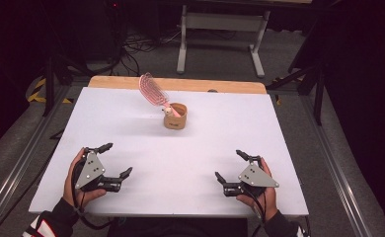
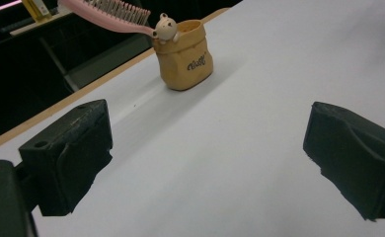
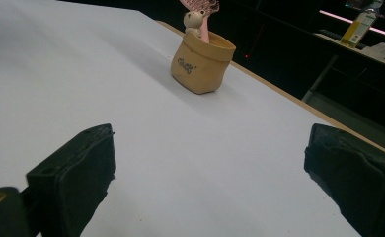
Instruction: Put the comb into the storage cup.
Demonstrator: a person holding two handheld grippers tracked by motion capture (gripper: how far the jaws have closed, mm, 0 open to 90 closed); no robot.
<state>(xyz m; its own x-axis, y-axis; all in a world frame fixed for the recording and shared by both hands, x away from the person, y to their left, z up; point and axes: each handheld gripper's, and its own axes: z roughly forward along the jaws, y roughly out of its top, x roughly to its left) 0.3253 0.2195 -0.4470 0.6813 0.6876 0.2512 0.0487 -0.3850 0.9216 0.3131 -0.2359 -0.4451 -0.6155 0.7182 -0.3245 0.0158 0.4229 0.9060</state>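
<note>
A small tan sack-shaped cup (image 1: 175, 117) (image 2: 184, 55) (image 3: 202, 62) stands upright on the white table (image 1: 146, 148), toward the far middle. A pink hairbrush (image 1: 152, 90) (image 2: 109, 11) (image 3: 202, 7) leans out of it to the upper left, and a little bear figure (image 1: 168, 111) (image 2: 165, 26) (image 3: 194, 19) perches on its rim. My left gripper (image 1: 116, 160) (image 2: 208, 163) rests near the front left, open, with nothing between the jaws. Held near the front right, my right gripper (image 1: 231, 165) (image 3: 208, 177) is open and empty too. Both sit well short of the cup.
A wooden strip (image 1: 180, 84) edges the table's far side. Beyond it stand a grey desk frame (image 1: 220, 34) and tangled cables (image 1: 136, 47) on the floor. A bottle (image 3: 361, 22) stands on a distant bench in the right gripper view.
</note>
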